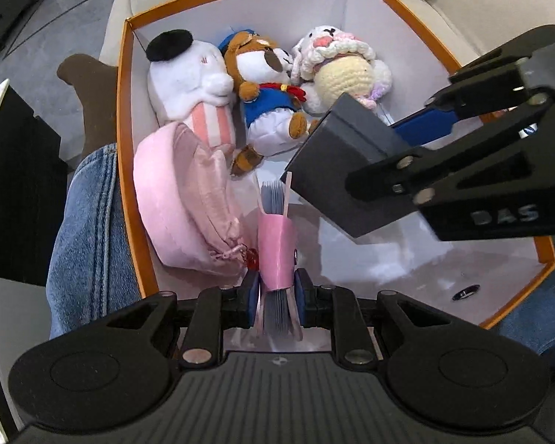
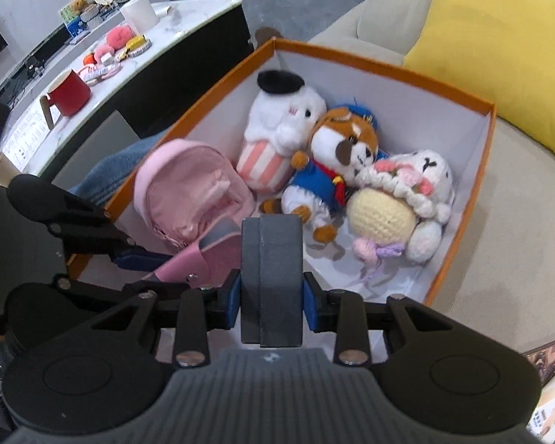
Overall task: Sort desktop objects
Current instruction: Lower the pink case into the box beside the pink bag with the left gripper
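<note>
1. While both grippers point down into the orange box [image 1: 124,118], the left gripper [image 1: 276,288] is clamped on a pink card holder [image 1: 275,255] stuffed with grey cards; its blue pads [image 1: 250,294] press both sides, low centre of the left wrist view.
2. Right gripper [image 2: 271,288]: jaws set partly apart and gripping a dark grey block [image 2: 272,259], pads against its two sides, low centre of the right wrist view. From the left wrist view the same block [image 1: 347,162] hangs at centre right, above the box floor.
3. Pink card holder, right wrist view [image 2: 203,259]: left of the grey block, just beside it, over the box's near end.
4. Pink mini backpack [image 1: 181,207]: inside the box along its left wall, just beside the card holder.
5. White plush with black beret [image 1: 188,74]: far left corner of the box, striped pink base toward the backpack.
6. Brown-and-white dog plush in blue outfit [image 1: 266,88]: upper centre, between the beret plush and the next item, touching both.
7. Crocheted white bunny with cream body [image 1: 336,70]: upper right of the box interior.
8. Denim-clad leg [image 1: 88,236]: under the box's left edge.
9. Yellow cushion [image 2: 499,44]: on a beige sofa [image 2: 381,14], upper right of the right wrist view.
10. Red mug [image 2: 68,92]: on a marble-topped counter [image 2: 188,26], upper left.
</note>
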